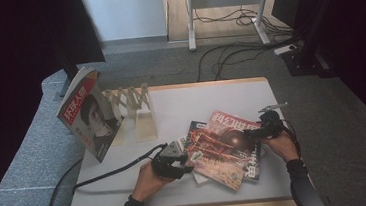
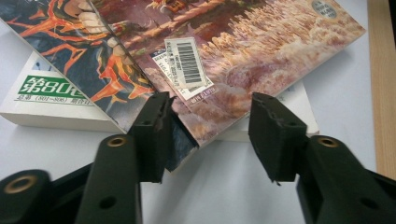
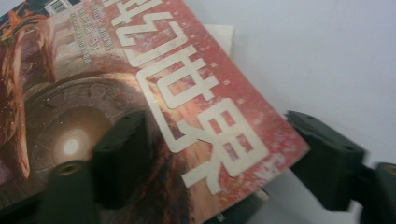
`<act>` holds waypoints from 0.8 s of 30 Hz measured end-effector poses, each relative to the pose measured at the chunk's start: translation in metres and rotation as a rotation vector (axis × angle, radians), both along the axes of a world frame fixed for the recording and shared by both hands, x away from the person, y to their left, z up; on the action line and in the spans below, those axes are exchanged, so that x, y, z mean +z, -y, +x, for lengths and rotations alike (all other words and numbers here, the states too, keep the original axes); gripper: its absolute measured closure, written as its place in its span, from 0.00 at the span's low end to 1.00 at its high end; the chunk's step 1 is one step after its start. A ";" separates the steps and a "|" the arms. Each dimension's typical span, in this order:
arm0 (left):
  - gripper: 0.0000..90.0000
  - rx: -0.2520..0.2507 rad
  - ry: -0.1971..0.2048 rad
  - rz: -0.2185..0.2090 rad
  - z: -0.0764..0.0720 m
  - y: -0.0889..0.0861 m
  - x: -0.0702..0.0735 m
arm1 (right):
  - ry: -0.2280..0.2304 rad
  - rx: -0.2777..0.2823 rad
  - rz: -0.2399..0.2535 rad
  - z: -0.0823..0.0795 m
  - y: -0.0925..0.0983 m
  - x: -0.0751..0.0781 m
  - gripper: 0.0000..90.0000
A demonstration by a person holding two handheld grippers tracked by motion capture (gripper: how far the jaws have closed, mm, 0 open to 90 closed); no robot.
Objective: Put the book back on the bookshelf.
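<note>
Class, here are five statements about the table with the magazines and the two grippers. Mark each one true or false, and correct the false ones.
1. A magazine stands propped in the wooden rack. True.
2. The rack sits at the right end of the table. False: it is at the left.
3. The red magazine lies on top of the pile. True.
4. The left gripper is clamped on a pen. False: its fingers stand apart at the pile's edge.
5. The right gripper is at the red magazine's corner. True.
</note>
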State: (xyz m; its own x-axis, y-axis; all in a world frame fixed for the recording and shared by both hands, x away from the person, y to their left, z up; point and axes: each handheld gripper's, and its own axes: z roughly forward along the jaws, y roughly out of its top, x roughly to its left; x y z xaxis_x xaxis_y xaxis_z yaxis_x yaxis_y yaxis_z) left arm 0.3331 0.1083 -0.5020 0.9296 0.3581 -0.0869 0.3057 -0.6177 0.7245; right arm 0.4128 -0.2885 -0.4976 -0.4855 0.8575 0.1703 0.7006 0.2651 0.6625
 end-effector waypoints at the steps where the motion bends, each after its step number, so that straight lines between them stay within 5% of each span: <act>1: 0.51 0.003 0.001 -0.001 0.000 0.000 0.000 | -0.006 -0.007 0.006 0.000 0.003 0.001 0.41; 6: 0.49 0.001 -0.002 -0.003 0.000 0.000 0.000 | -0.012 -0.027 0.030 0.002 0.013 0.006 0.68; 9: 0.48 0.001 0.002 -0.003 0.000 0.000 -0.001 | -0.020 -0.022 0.024 0.002 0.014 0.010 0.73; 19: 0.48 0.004 0.012 0.000 -0.001 0.001 -0.001 | -0.093 -0.063 0.095 0.006 0.024 -0.006 0.24; 24: 0.54 0.006 0.013 0.002 -0.001 0.001 0.000 | -0.105 -0.040 0.118 0.007 0.021 -0.010 0.20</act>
